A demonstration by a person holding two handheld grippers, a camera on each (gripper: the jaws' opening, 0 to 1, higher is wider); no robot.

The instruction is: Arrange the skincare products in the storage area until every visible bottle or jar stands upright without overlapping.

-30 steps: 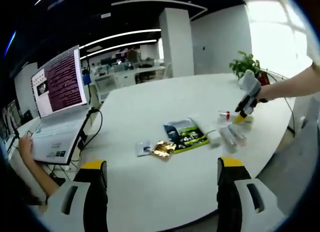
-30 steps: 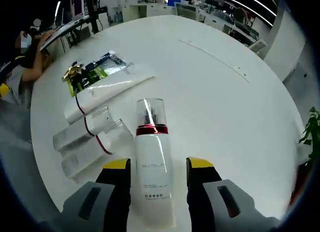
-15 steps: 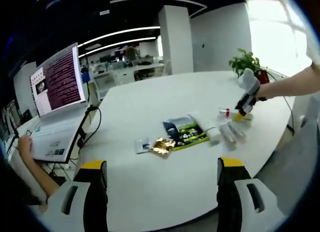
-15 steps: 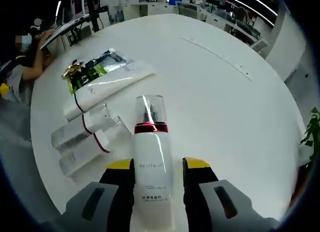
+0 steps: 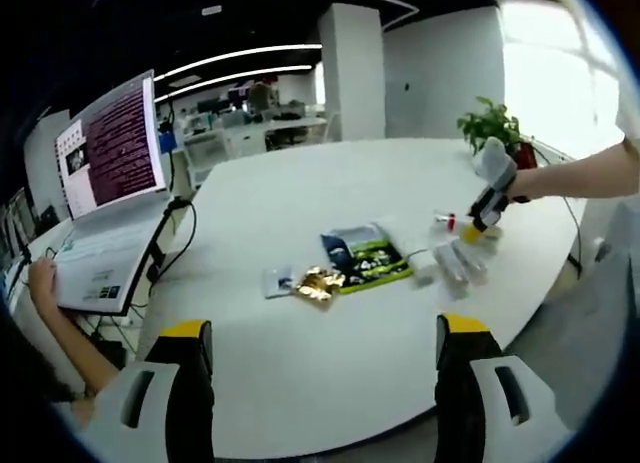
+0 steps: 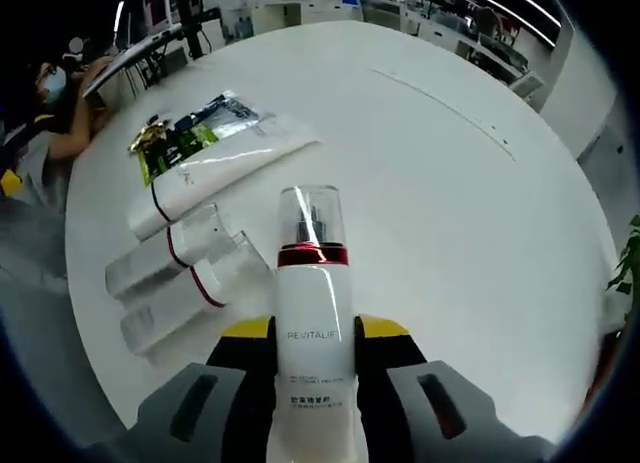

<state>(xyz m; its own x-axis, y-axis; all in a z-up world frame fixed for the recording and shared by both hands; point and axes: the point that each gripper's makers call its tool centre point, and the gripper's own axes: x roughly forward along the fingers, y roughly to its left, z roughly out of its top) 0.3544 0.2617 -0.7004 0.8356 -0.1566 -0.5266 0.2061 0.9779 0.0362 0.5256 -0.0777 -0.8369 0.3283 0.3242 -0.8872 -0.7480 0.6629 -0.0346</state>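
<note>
My right gripper point(image 6: 316, 330) is shut on a white bottle point(image 6: 313, 288) with a red band and a clear cap, which points away along the jaws. To its left lie two clear bottles point(image 6: 172, 279) side by side and a white tube point(image 6: 215, 171), all on their sides. In the left gripper view the same bottles point(image 5: 457, 267) lie near the table's right edge, with the right gripper point(image 5: 484, 209) over them, held by a person's arm. My left gripper point(image 5: 322, 335) hangs open and holds nothing, well short of the products.
Green and dark sachets point(image 5: 364, 258), a gold packet point(image 5: 314, 283) and a small white sachet point(image 5: 275, 280) lie mid-table. An open laptop point(image 5: 108, 183) stands at the left, with a person's hand beside it. A potted plant point(image 5: 490, 128) is at the far right. The white round table point(image 6: 450, 213) is bare beyond the bottle.
The right jaws have come together onto the white bottle, which sat loose between them before. The left gripper view has shifted slightly; its jaws stay open.
</note>
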